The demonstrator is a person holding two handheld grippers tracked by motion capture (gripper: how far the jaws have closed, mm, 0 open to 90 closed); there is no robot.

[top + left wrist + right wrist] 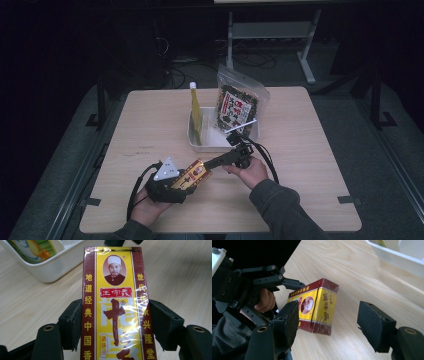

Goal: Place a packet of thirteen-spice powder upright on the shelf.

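gripping the spice box [113, 305] in the left gripper [113, 322] — right gripper [334, 325] open, empty — careless handover could drop it on the table [150, 125].

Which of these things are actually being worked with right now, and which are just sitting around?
In use:
- red-and-yellow seasoning box, clamped by the left gripper
- right gripper, open, facing the box's free end

Just there:
- white tray
- yellow bottle in the tray
- snack bag in the tray
- table
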